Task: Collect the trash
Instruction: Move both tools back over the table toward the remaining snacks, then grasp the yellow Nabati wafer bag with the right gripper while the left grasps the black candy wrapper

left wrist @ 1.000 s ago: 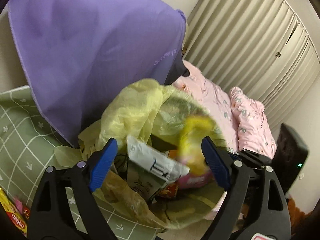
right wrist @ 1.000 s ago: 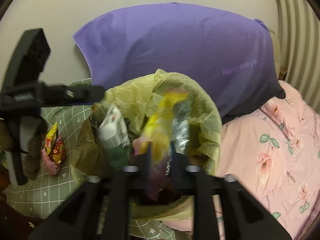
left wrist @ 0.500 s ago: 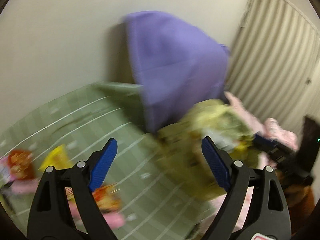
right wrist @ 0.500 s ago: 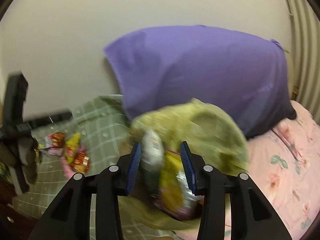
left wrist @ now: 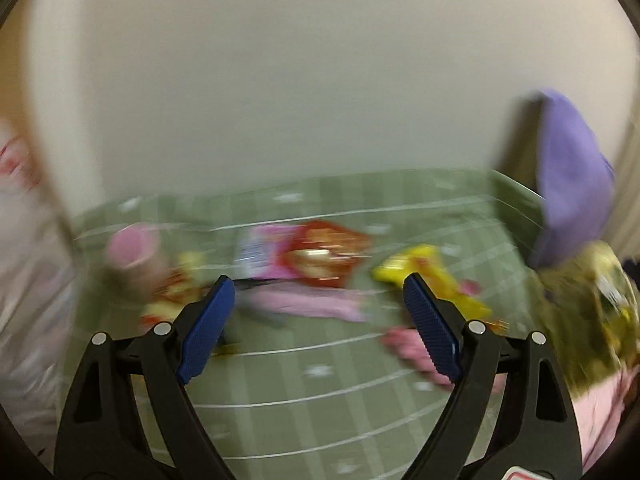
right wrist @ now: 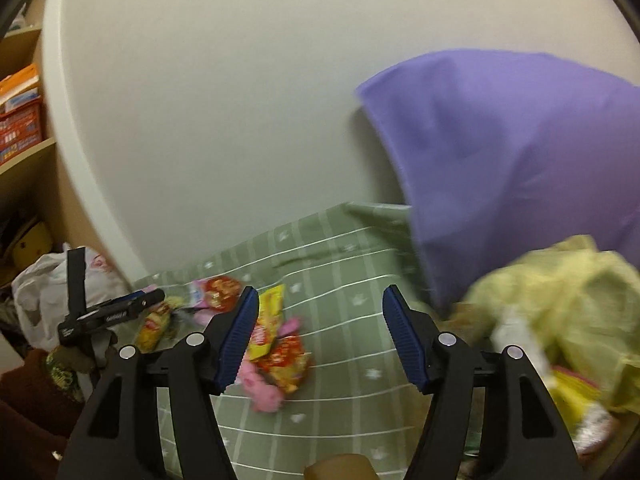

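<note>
Facing a green grid-patterned surface (right wrist: 340, 264), both tongs empty. Left tongs (left wrist: 316, 320) spread wide, ribbed blue pads clear of everything. Right tongs (right wrist: 316, 336) have just been opening, nothing between the pads. Trash: crinkly foil wrappers, a red one (right wrist: 286, 362) and a yellow one (right wrist: 268, 320), lie loose on the surface with soft pink pieces. Thin yellow-green trash bag (right wrist: 572, 304) sits at right, wrappers inside, below smooth purple cloth (right wrist: 512, 152). Left view is motion-blurred; only the right view shows wooden shelves (right wrist: 24, 160) and the left tongs from the side.
</note>
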Demonstrator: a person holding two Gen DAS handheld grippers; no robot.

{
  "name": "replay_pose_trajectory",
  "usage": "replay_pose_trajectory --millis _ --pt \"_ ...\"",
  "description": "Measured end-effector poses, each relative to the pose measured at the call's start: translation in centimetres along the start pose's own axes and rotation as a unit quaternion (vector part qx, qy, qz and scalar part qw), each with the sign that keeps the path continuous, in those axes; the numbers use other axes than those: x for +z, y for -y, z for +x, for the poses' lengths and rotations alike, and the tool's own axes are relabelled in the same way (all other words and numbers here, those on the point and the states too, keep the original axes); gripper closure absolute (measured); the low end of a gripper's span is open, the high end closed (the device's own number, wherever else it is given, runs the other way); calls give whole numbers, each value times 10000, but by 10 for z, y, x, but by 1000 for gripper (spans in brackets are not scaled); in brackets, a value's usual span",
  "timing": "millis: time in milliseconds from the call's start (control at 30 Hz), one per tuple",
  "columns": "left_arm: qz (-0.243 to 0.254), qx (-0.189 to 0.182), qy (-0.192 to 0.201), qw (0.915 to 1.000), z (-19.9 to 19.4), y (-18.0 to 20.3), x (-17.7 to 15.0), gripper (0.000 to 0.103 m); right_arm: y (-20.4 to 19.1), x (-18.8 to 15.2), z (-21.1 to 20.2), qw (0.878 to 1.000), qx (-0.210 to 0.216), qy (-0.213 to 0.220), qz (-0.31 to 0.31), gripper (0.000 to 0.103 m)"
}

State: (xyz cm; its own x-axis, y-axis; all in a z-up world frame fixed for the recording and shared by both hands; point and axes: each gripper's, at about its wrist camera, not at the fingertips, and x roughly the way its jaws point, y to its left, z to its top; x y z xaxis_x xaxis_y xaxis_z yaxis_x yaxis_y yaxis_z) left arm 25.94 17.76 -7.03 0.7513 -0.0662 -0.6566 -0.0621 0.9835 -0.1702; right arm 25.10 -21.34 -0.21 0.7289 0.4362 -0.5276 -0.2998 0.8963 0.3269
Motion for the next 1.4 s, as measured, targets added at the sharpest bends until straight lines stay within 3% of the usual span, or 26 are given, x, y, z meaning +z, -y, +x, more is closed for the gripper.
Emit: replay_pose_trajectory --millis 133,300,600,833,1033,1133,1267,1400 --pt "-431 273 -221 9985 2 -49 -14 21 -21 -6 24 9987 271 -363 -247 42" --pt "-669 336 -491 9960 6 -77 -28 21 -41 -13 51 9949 210 -798 -581 42" --pt "-489 121 -613 9968 0 -51 -36 21 -63 -39 125 9799 147 -1631 -1136 42" --pt "-295 297 -654 9970 -13 -49 -45 21 -83 -36 192 9722 442 -1856 -1358 44" --pt "-342 485 -545 9967 -29 -62 -50 21 -84 -36 254 9567 182 -2614 -1271 67" --pt "-447 553 -455 9964 -34 -71 -49 21 -81 -41 257 9532 511 -2789 -1047 86" --pt "-583 588 -302 9961 -33 -85 -43 21 -86 -41 239 9565 539 -2582 -1245 88" --pt "-780 504 -212 9954 -24 -97 -38 21 -83 -34 205 9674 449 -2193 -1187 88"
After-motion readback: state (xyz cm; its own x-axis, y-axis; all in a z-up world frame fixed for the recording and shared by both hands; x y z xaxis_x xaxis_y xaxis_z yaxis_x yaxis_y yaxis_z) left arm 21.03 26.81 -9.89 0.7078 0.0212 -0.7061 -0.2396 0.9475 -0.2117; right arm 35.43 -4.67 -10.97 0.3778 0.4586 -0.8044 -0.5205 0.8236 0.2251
